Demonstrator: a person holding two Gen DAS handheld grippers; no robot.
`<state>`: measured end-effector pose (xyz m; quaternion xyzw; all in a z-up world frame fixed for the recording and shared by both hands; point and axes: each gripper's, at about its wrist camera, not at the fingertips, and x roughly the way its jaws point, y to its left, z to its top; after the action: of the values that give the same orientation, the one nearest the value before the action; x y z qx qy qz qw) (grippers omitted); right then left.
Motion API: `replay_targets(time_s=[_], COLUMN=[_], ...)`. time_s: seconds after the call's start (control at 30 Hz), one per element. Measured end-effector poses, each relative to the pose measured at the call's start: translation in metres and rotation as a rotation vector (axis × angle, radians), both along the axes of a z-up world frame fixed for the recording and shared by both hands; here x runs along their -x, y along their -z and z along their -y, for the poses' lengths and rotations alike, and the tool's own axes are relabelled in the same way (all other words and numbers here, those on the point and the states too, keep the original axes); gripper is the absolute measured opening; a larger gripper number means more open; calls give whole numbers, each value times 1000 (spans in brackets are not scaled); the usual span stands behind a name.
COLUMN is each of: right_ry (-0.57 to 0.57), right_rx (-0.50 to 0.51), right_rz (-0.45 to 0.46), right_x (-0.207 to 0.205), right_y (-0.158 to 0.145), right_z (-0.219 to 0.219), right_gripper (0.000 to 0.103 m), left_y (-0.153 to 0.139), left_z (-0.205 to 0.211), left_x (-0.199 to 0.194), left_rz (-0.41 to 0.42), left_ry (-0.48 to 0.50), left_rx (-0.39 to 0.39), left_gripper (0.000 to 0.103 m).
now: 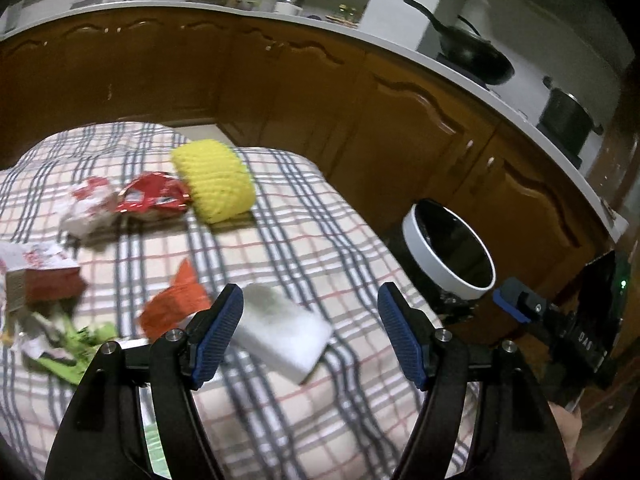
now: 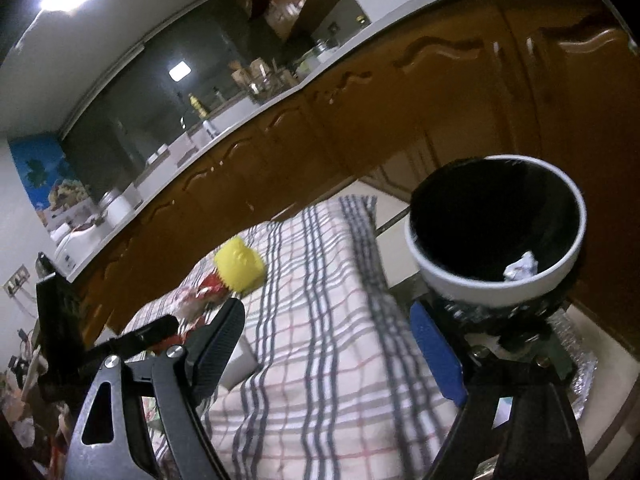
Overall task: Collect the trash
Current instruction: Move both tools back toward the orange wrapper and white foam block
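Wrappers (image 1: 152,200) blurred, labels unreadable. Left tool (image 1: 310,334) spread above white sponge (image 1: 282,330); right tool (image 2: 328,354) spread, empty. Plaid-clothed counter (image 1: 300,240); bin (image 2: 496,232) beside wooden cabinets (image 1: 400,120).

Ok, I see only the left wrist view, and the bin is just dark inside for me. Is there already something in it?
Observer: Yes. The right wrist view looks down into the bin. One crumpled white paper lies inside, by the wall nearest that camera.
Operator: And the right claw, does it hold something? I see only a piece of it.
Observer: No. The right claw is open, with nothing between its fingers. It is held close to the bin, beside the edge of the checked cloth.
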<state>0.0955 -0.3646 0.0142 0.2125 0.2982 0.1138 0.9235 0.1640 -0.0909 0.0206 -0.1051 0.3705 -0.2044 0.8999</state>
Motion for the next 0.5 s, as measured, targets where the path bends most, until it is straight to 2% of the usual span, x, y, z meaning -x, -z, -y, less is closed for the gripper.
replay_targets(time_s=[0.5], right_ry=[-216], right_rx=[62], right_rz=[-46], right_x=[-9], right_y=[11], right_z=[-75], right_gripper=[86], left_y=[4], left_z=[-53], left_x=[1], left_rz=[-15], left_ry=[-88], left_rx=[-50], left_gripper=[71])
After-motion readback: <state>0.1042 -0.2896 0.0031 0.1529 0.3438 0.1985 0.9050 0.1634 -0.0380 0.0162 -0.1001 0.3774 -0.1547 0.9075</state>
